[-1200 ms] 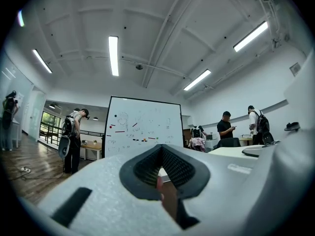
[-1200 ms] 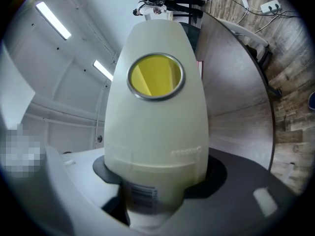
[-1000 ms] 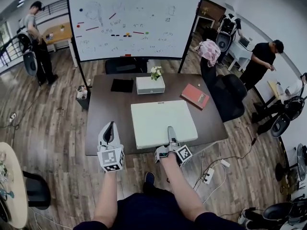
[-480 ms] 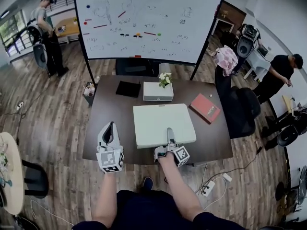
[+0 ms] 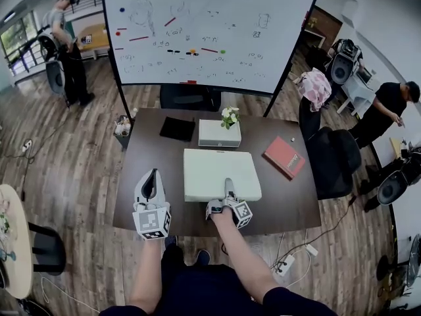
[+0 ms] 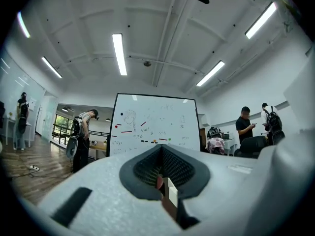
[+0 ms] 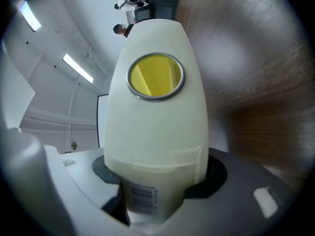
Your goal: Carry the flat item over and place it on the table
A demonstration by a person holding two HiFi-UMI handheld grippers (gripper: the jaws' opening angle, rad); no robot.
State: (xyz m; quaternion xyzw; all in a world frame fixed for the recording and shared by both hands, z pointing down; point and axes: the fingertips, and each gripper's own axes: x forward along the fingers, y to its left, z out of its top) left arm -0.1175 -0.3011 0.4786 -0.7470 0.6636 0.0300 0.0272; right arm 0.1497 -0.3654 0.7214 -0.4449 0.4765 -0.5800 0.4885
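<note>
Moved in since a second ago: flat cream panel [image 5: 220, 170] is now fully over the dark table [image 5: 283, 196], not overhanging its near edge. White box [image 5: 219, 134] at its 12 o'clock, red book [image 5: 284, 157] at 3. Right gripper [image 5: 227, 187] is clamped on the panel's 6 o'clock edge. Left gripper [image 5: 152, 174], off at 9 o'clock, is closed and empty.

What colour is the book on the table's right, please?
Red; the book shows best in the head view.

Bright, even strip lights [image 6: 118, 53] overhead (fisheye edges darken), close-ups soft
</note>
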